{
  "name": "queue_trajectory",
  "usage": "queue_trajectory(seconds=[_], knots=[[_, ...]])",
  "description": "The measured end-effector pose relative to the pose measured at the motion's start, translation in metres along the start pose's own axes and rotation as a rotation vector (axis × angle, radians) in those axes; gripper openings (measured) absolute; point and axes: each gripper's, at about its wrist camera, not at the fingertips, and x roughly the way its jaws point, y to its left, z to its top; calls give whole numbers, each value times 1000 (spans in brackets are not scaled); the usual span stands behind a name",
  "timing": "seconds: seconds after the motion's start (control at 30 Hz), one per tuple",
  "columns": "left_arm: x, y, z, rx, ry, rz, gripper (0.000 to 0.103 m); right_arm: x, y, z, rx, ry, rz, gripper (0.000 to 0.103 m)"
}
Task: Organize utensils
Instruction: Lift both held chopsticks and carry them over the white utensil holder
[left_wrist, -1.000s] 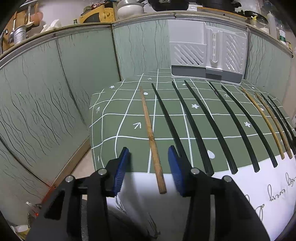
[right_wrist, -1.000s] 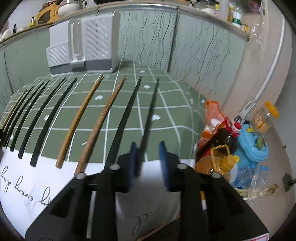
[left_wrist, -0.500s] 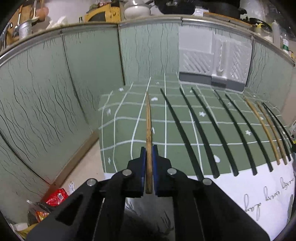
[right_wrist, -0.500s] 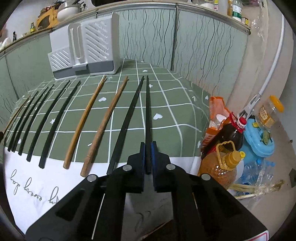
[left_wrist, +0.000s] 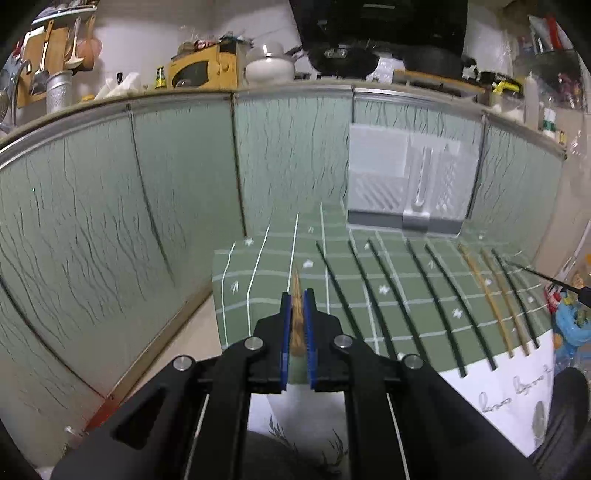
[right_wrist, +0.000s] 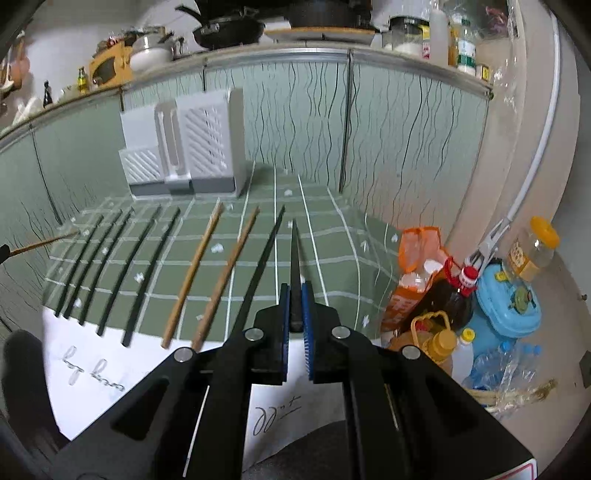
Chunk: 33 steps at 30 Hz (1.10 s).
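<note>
My left gripper (left_wrist: 296, 295) is clamped on the brown wooden chopstick (left_wrist: 296, 291), which half a second ago lay low over the green checked tablecloth (left_wrist: 406, 314); now I have it raised, tip toward 12 o'clock, with the white utensil rack (left_wrist: 406, 184) at 1 o'clock. My right gripper (right_wrist: 294, 290) pinches the black chopstick (right_wrist: 294, 258), also lifted higher than before, tip at 12 o'clock. The other chopsticks stay in their row on the cloth: black chopsticks (right_wrist: 110, 266) at 10 o'clock, two wooden chopsticks (right_wrist: 194, 273) closer in, one black one beside my jaws
</note>
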Motion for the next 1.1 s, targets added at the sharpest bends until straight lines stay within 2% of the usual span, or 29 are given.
queue_trajectory(seconds=[0.4, 0.83, 1.1], knots=[[-29, 9, 42, 35, -83, -35, 8, -34, -18, 38, 14, -97, 31, 6], [-38, 16, 62, 25, -101, -100, 8, -48, -21, 58, 10, -142, 55, 6], [-35, 8, 82, 70, -110, -162, 8, -49, -12, 84, -47, -165, 71, 6]])
